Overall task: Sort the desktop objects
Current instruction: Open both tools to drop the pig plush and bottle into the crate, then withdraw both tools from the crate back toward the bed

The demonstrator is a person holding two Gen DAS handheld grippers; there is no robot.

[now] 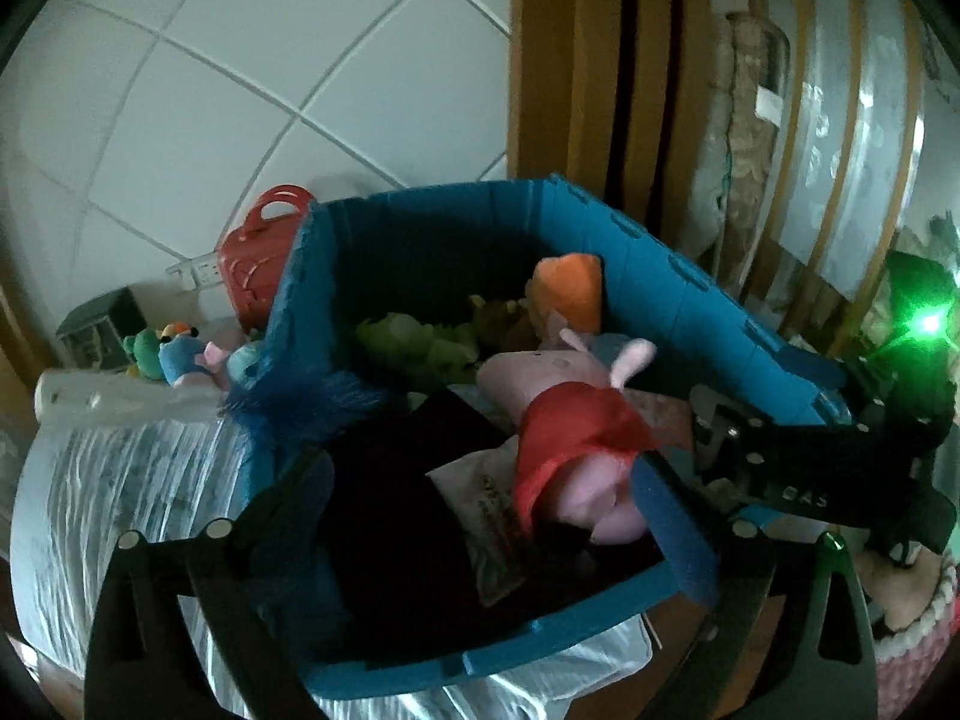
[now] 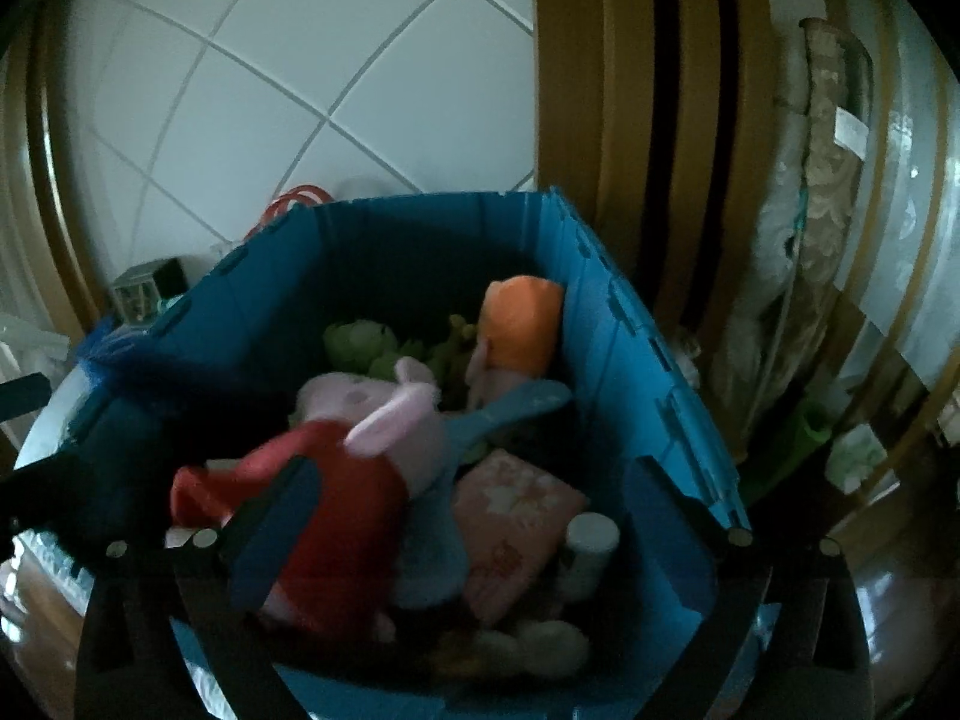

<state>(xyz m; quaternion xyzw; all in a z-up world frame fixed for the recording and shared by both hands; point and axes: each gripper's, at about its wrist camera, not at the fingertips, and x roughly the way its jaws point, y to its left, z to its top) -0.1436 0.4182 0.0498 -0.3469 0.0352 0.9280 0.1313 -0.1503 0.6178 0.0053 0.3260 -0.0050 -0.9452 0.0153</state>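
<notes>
A blue storage box (image 1: 690, 276) (image 2: 630, 312) stands in front of both grippers and holds several toys. On top lies a pink pig plush in a red dress (image 1: 570, 438) (image 2: 360, 480). Behind it are an orange plush (image 1: 570, 288) (image 2: 522, 324) and a green plush (image 1: 414, 342) (image 2: 360, 342). My left gripper (image 1: 480, 492) hangs open over the box's near edge, and nothing is between its fingers. My right gripper (image 2: 474, 480) is open above the box. Its left pad (image 2: 282, 540) is in front of the pig's dress without gripping it.
A pink patterned packet (image 2: 516, 516), a white cylinder (image 2: 591, 540) and a blue spoon-shaped toy (image 2: 510, 414) also lie in the box. A red basket (image 1: 258, 264), small plush toys (image 1: 174, 354) and a plastic-wrapped bundle (image 1: 120, 480) sit to its left. A tiled wall and wooden door frame stand behind.
</notes>
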